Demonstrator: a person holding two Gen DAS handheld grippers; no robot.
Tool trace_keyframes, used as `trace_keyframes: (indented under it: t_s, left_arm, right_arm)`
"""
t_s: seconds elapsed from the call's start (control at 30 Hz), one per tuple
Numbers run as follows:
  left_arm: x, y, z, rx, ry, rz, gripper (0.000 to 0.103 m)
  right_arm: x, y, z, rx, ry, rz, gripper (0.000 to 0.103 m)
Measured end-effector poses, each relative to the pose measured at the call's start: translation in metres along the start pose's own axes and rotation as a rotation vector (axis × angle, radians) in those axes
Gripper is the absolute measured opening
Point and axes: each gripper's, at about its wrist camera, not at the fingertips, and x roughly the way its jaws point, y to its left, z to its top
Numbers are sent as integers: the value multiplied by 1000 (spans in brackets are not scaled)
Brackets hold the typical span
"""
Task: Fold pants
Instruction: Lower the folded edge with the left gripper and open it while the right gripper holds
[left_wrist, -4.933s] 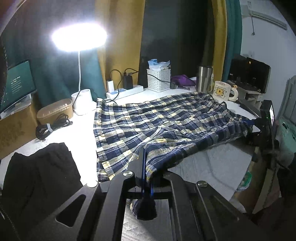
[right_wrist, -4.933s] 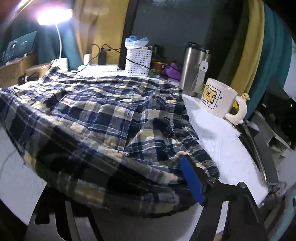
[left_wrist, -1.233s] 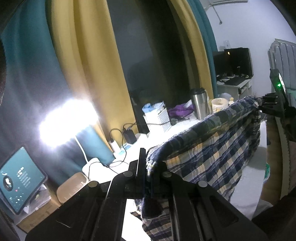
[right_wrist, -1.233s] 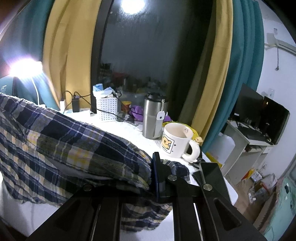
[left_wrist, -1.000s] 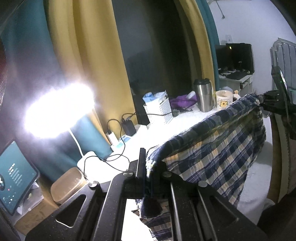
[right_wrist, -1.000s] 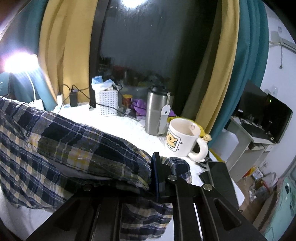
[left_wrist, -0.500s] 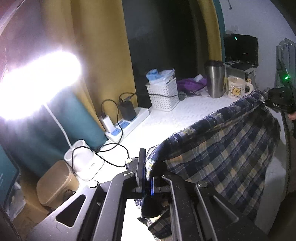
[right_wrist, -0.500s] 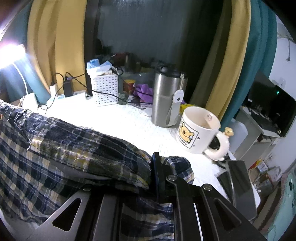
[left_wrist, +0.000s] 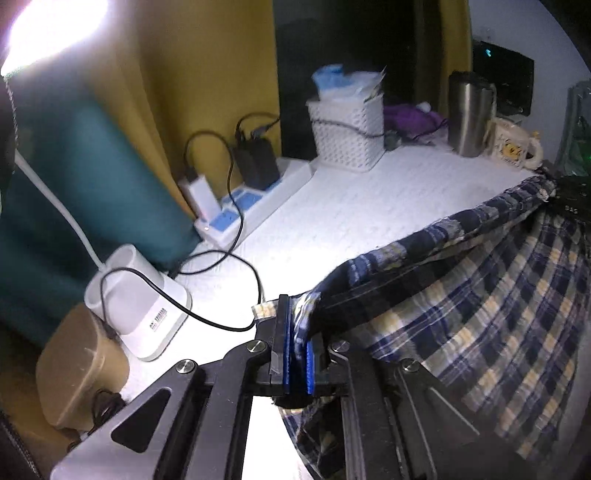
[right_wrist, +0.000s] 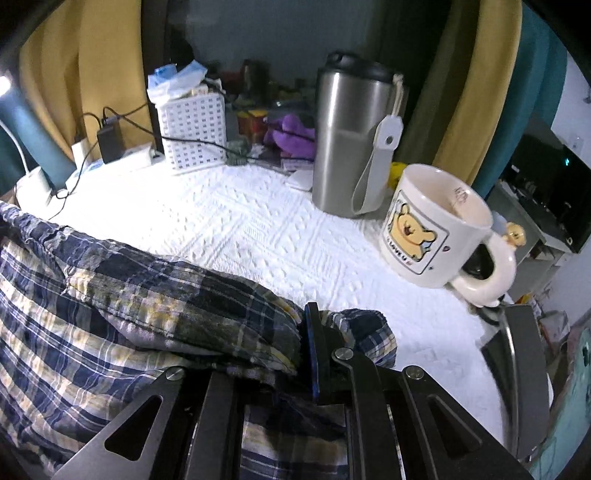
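Observation:
The blue, white and yellow plaid pants hang stretched in the air between my two grippers, above the white textured table cover. My left gripper is shut on one end of the upper edge. My right gripper is shut on the other end; it also shows far right in the left wrist view. The fabric drapes down below the held edge and hides the near part of the table.
At the back stand a white basket, a steel tumbler, a bear mug, a power strip with chargers, a white lamp base with cables and a tan box. A bright lamp glares upper left.
Both grippers have come down and tilted toward the table, still holding the pants stretched between them. The table and its objects now fill more of both views.

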Motion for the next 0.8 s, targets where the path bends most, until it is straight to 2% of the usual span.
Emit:
trace_keyframes:
  t_s: [0.23, 0.3, 0.4, 0.47, 0.8]
  left_arm:
    - [31, 4, -9, -23, 81, -20, 10]
    - [33, 7, -11, -31, 93, -8, 14]
    - [32, 17, -12, -66, 96, 22, 22]
    - [32, 24, -12, -96, 99, 54, 22]
    - [21, 27, -16, -110, 65, 27, 22]
  right_arm:
    - [19, 5, 1, -25, 42, -37, 11]
    - [20, 4, 2, -26, 45, -44, 11]
    - [22, 4, 5, -16, 51, -53, 11]
    - [23, 4, 7, -10, 54, -56, 11]
    - [11, 4, 12, -24, 31, -70, 11]
